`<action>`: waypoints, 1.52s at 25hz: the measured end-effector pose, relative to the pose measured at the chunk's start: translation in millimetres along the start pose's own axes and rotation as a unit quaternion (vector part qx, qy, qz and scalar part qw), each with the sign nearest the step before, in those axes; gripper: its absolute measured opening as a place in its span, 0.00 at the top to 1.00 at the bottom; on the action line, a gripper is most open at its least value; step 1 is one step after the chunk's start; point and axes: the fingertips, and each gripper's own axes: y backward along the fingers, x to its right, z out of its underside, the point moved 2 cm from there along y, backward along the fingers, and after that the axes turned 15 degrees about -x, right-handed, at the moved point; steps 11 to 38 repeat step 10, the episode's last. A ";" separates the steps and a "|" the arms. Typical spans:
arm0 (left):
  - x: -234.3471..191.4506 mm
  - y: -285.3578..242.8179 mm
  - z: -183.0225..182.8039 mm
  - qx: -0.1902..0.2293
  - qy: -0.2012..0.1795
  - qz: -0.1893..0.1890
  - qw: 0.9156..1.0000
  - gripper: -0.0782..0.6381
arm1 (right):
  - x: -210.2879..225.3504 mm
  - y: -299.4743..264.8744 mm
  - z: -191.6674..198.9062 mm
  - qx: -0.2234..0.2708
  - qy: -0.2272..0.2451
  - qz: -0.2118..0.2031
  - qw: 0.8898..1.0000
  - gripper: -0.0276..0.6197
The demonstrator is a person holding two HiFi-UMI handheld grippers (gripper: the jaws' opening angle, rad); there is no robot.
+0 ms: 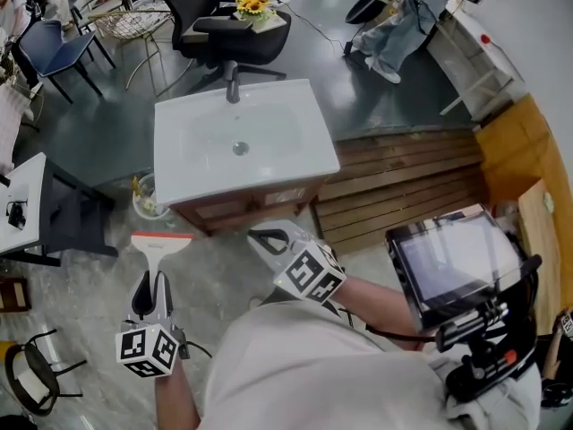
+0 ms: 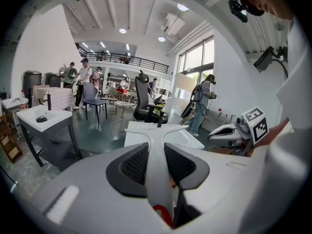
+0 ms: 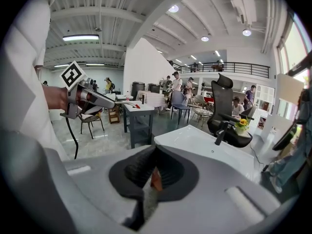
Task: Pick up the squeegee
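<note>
Squeegee handle tight in left claw; right claw closed, empty, near sink

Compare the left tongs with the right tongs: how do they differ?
The left tongs clamp the squeegee handle; the right tongs are shut on nothing. In the head view the left tongs sit lower than the right. Both carry marker cubes.

Head view: I look steeply down from above. Gripper views ride close behind their jaws, facing forward. All share the washbasin.
</note>
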 end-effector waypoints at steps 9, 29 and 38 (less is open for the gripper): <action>4.8 -32.8 -23.0 -0.006 -0.003 0.003 1.000 0.74 | 37.2 -4.3 0.3 -0.002 -0.007 0.008 1.000 0.95; 5.1 -36.9 -26.8 -0.007 -0.003 0.002 1.000 0.74 | 42.3 -5.1 -0.7 -0.002 -0.008 0.008 1.000 0.95; 5.1 -36.9 -26.8 -0.007 -0.003 0.002 1.000 0.74 | 42.3 -5.1 -0.7 -0.002 -0.008 0.008 1.000 0.95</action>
